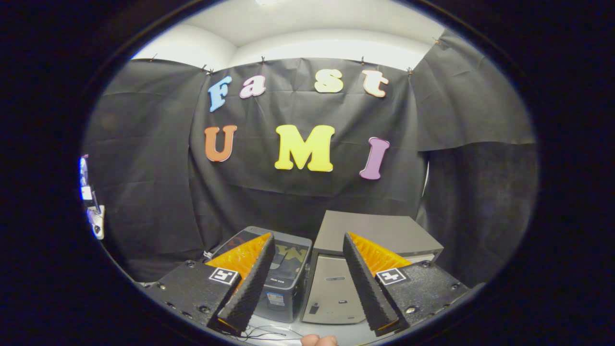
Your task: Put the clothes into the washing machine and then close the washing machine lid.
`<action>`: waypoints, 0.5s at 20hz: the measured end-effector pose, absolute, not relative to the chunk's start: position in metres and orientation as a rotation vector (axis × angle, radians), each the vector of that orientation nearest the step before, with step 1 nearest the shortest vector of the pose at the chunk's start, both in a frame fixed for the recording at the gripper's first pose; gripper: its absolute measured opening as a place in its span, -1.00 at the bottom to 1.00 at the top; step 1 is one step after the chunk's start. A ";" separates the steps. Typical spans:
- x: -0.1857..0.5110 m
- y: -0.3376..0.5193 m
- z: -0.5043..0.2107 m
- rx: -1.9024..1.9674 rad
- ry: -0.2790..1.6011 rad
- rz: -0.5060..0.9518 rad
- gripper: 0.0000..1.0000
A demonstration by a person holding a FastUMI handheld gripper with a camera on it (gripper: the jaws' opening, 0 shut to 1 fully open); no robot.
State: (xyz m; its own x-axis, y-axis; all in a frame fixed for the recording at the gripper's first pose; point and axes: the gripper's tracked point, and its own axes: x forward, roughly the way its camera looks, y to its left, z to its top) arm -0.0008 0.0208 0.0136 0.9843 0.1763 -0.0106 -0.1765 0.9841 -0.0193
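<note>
I see my tongs spread wide with nothing between them, and just beyond them two boxes stand side by side on the pale counter. The dark box is the small washing machine; it stands upright, its front faces me, and its see-through dark lid lies flat and shut on top. Touching it on the right is a taller grey box with a flat dark top, and fingertips peek in at the counter's near edge.
</note>
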 end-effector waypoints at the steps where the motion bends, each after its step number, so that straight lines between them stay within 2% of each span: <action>1: -0.002 0.019 0.014 -0.014 0.006 0.175 0.80; 10: -0.003 0.013 0.004 0.031 0.036 0.167 0.80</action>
State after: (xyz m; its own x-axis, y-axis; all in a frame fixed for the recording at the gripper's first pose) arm -0.0029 0.0126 0.0045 0.9854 0.1671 -0.0334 -0.1659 0.9856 0.0339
